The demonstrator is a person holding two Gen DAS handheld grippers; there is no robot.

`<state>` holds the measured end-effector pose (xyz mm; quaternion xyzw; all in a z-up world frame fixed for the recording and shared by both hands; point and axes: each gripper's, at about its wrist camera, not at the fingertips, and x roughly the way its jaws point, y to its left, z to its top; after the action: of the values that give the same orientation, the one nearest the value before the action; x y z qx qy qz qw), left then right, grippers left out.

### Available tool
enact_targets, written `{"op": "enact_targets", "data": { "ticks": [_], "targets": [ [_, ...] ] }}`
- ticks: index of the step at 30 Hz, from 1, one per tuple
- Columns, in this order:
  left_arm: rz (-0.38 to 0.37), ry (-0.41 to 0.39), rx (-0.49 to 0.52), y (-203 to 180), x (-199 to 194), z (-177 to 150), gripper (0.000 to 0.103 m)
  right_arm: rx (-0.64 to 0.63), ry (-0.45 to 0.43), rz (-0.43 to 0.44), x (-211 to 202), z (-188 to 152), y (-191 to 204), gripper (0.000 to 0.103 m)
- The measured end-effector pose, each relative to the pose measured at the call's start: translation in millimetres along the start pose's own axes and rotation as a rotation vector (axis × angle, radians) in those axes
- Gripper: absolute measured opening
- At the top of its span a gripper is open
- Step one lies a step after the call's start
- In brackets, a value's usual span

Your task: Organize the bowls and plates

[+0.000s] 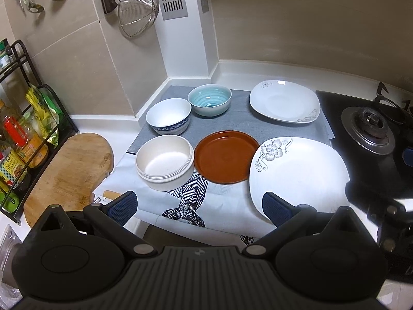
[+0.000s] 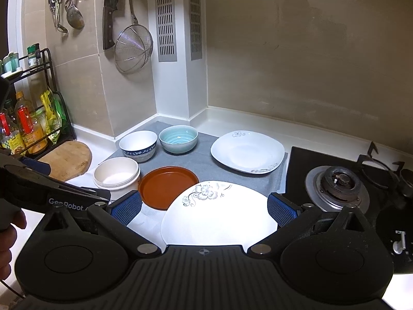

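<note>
blue-padded right gripper [image 2: 204, 210] hovers spread above floral plate [image 2: 219, 214].

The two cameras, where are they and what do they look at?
Left wrist: on the left gripper, looking forward and down at the bowls and brown plate; its own open fingers show.
Right wrist: on the right gripper, over the flower plate; its open fingers, the left gripper and a hand show.
Both see the same dishes, strainer and stove.
</note>
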<state>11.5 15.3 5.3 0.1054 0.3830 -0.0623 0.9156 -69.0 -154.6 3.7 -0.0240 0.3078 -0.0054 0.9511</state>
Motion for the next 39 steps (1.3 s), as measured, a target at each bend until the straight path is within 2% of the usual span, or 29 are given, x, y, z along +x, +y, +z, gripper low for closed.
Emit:
{"op": "enact_targets", "data": {
  "ticks": [4,11,15,19,23,25,29,37,39],
  "targets": [
    [-0.002,0.019,-0.044,11,5,-2,0.103,0.034,0.015,0.02,13,2,-10,0.103],
    [-0.038,0.12,-0.143,40,36,0,0.103,0.05,0.058,0.049,53,15,-17,0.103],
    [-0.106,0.187,-0.131,46,78,7,0.103,0.088,0.085,0.064,89,30,-22,0.103],
    [-0.195,0.244,-0.168,52,123,11,0.103,0.138,0.17,0.074,140,44,-28,0.103],
    [-0.306,0.259,-0.22,55,159,13,0.103,0.095,0.256,0.092,194,54,-28,0.103],
    [-0.326,0.274,-0.241,56,175,14,0.103,0.052,0.298,0.095,221,56,-25,0.103],
    [-0.301,0.358,-0.321,58,203,15,0.103,0.006,0.38,0.1,272,60,-23,0.103],
    [-0.181,0.401,-0.354,49,225,16,0.103,-0.061,0.514,0.245,354,60,-13,0.103],
    [-0.163,0.41,-0.402,50,233,18,0.103,-0.088,0.537,0.257,366,56,-10,0.103]
  ]
}}
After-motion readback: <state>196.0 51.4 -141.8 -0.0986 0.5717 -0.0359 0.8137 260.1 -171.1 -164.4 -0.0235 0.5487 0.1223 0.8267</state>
